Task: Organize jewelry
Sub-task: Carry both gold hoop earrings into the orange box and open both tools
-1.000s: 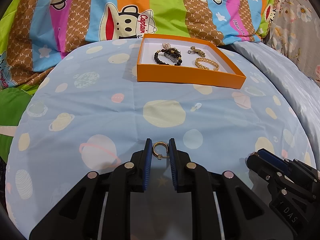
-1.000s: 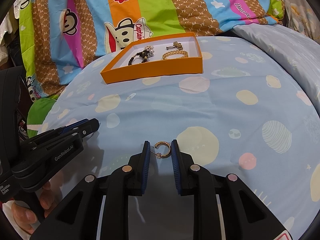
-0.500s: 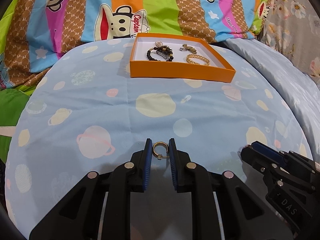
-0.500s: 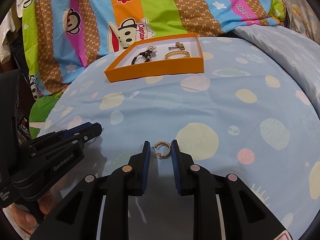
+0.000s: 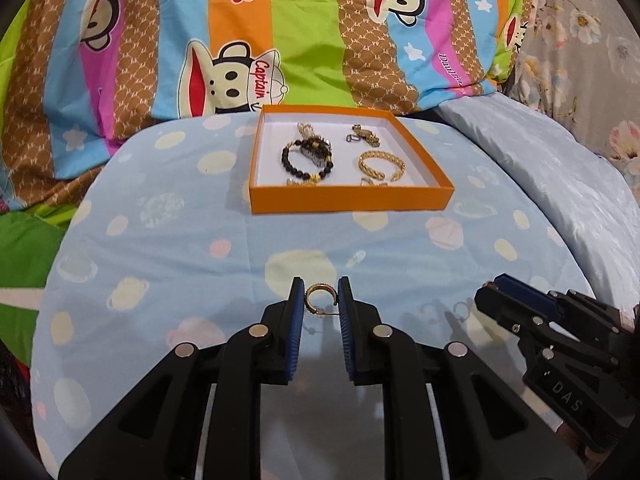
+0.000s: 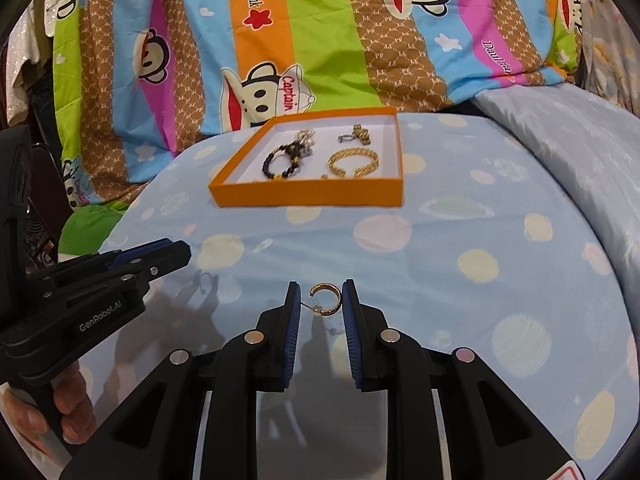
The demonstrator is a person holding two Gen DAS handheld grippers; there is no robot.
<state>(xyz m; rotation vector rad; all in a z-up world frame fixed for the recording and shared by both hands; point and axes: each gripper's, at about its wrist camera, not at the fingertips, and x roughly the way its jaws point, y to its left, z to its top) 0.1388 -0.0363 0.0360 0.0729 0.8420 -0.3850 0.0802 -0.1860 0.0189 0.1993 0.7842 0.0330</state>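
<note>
Rising together off the blue spotted bedcover (image 5: 160, 248), the left gripper (image 5: 320, 300) and right gripper (image 6: 321, 300) each pinch a small gold hoop earring (image 5: 318, 298) (image 6: 326, 298) between nearly closed jaws. The orange jewelry box (image 5: 348, 198), now viewed from higher, sits well ahead holding bracelets; carrying both earrings there looks next.

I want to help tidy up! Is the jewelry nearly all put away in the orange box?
Nearly. Done: the orange box already holds a black bead bracelet, a gold bracelet and some smaller pieces. In hand: the left claw pinches one gold hoop earring, and the right claw pinches another gold hoop earring. Left: both earrings must go into the box. No other loose jewelry shows on the blue sheet.
</note>
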